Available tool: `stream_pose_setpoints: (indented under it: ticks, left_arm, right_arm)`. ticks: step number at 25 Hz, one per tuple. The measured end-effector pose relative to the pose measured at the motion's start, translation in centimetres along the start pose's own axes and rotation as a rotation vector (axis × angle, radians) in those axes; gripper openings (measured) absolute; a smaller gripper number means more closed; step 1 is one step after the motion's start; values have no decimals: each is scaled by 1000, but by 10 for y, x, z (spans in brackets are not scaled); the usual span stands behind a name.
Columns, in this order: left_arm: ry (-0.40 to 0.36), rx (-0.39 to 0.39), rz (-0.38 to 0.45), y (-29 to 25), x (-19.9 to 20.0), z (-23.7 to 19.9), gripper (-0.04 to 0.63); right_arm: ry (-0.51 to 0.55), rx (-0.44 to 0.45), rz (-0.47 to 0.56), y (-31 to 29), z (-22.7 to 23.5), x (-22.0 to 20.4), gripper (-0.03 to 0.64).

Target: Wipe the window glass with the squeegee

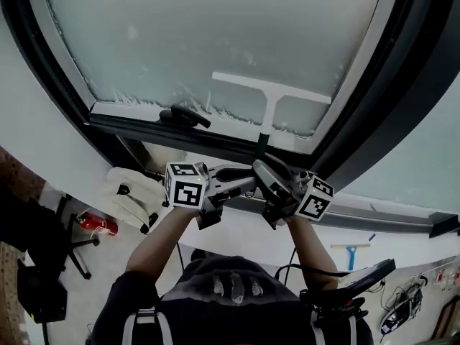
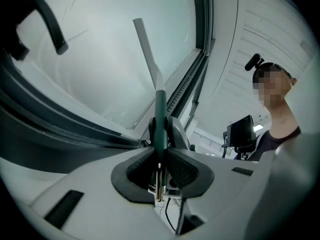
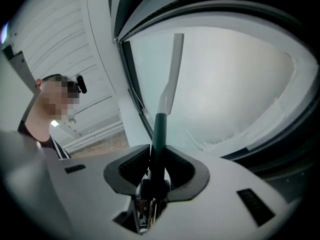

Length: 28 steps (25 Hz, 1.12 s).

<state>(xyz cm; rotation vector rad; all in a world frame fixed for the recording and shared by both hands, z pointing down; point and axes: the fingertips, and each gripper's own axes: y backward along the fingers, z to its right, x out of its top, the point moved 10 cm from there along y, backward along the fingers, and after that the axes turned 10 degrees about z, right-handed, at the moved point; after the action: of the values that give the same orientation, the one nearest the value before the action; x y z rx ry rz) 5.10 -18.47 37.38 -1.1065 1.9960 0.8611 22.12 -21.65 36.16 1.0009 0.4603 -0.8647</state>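
A white T-shaped squeegee (image 1: 272, 88) with a dark green handle (image 1: 263, 144) rests its blade against the frosted, soapy window glass (image 1: 215, 27), low and right of centre. Both grippers grip the handle's lower end, just below the window frame. My left gripper (image 1: 243, 182) is shut on the handle from the left, and my right gripper (image 1: 279, 184) is shut on it from the right. In the left gripper view the squeegee (image 2: 149, 59) rises from the left gripper (image 2: 161, 160). In the right gripper view the squeegee (image 3: 172, 69) stands up out of the right gripper (image 3: 154, 166).
A black window handle (image 1: 185, 116) juts out at the lower left of the sash. The dark window frame (image 1: 180, 136) runs under the glass. Below lie a white bundle (image 1: 133, 196), a red extinguisher (image 1: 97, 223) and a second squeegee (image 1: 351, 250).
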Motion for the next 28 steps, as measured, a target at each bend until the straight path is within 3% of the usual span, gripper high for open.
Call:
stream_pose_setpoints:
  ticks: [6, 11, 17, 21, 28]
  left_arm:
    - [-40, 48, 33, 24, 11, 13, 84]
    - [-64, 25, 72, 43, 24, 15, 84]
    - [-95, -36, 114, 122, 84, -2, 84]
    - [-157, -62, 112, 165, 132, -9, 84]
    - [-253, -123, 125, 193, 199, -19, 84]
  right_arm:
    - [5, 65, -43, -24, -8, -8, 100]
    - [53, 75, -66, -47, -17, -13, 98]
    - [158, 36, -57, -140, -31, -51, 100]
    - [224, 49, -9, -200, -37, -68, 100]
    - [332, 51, 43, -268, -43, -64, 100]
